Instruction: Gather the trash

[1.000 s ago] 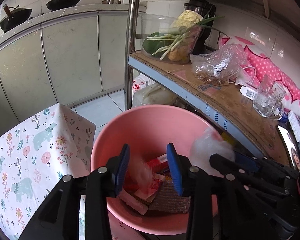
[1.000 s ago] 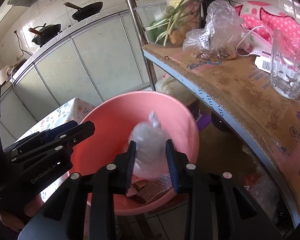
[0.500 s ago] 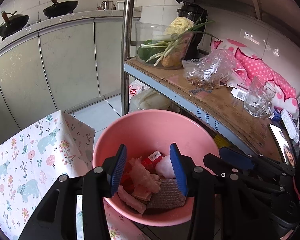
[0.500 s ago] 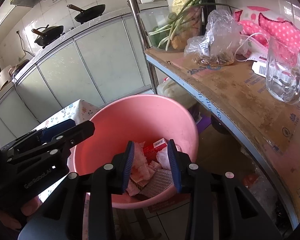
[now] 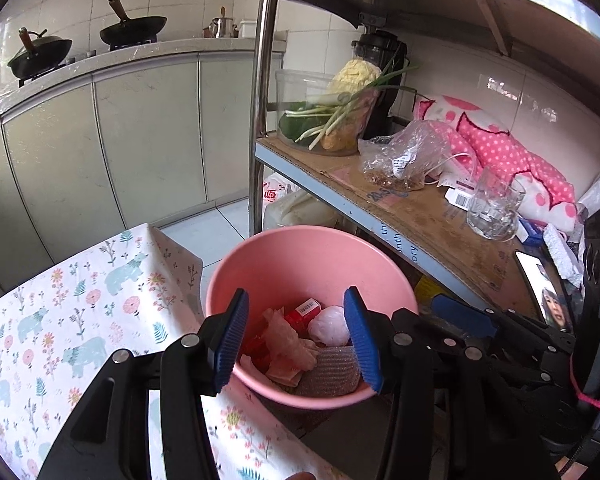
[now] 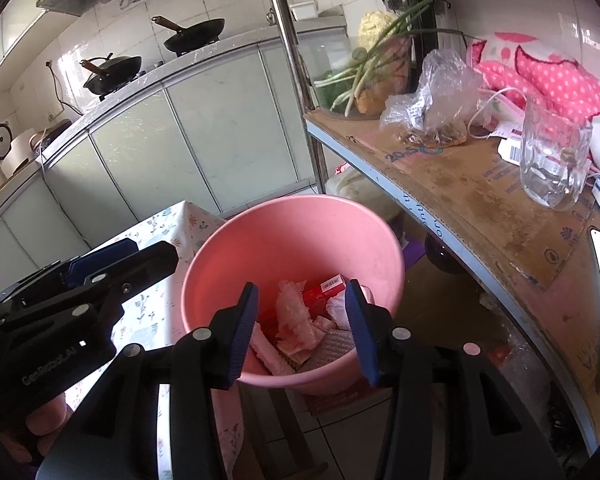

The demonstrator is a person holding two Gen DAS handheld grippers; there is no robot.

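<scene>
Pink basin (image 5: pixel 260 264) now holds white bag (image 5: pixel 329 331); right hand-held gripper (image 6: pixel 302 330) emptied, raised.

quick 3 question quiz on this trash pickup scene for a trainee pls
1. True or false: the right hand-held gripper grips a bag.
2. The white bag ball lies in: A) pink basin B) shelf C) tablecloth
3. What clear vessel stands on the shelf near the pink dotted cloth?

Key: 1 false, it is open and empty; 2 A; 3 glass mug.
</scene>
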